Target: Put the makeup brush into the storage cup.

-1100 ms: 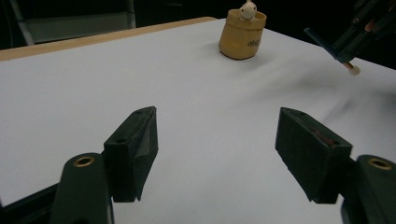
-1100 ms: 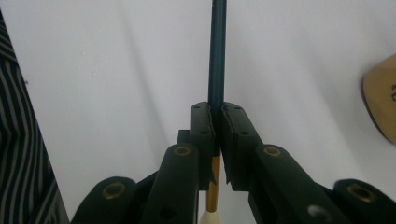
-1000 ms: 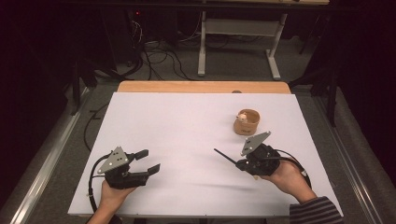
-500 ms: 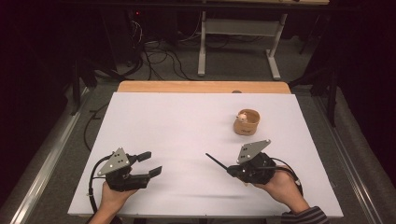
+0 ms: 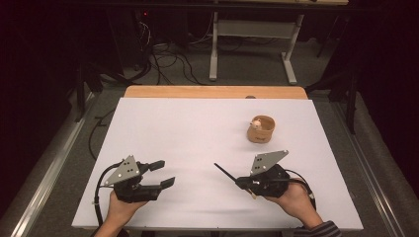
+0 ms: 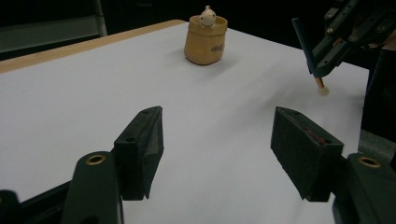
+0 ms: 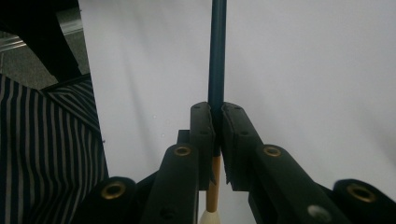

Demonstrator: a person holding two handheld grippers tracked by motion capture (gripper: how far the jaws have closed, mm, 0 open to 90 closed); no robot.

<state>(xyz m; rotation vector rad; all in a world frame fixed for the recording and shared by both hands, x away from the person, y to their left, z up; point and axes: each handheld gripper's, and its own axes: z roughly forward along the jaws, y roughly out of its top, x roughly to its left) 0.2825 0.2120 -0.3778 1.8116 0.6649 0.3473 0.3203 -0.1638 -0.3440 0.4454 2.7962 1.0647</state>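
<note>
High view: right tongs (image 5: pixel 236 180) clamp a dark-blue pencil (image 5: pixel 225 174) near 5 o'clock on the desk (image 5: pixel 197 128), left tongs (image 5: pixel 163 173) gape empty at 7; wooden holder (image 5: pixel 261 129) at 2 awaits it—pickup done, insertion judged remaining.

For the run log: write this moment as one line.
left hand-held gripper: open, empty | right hand-held gripper: shut on pencil | wooden cup: upright on table
</note>
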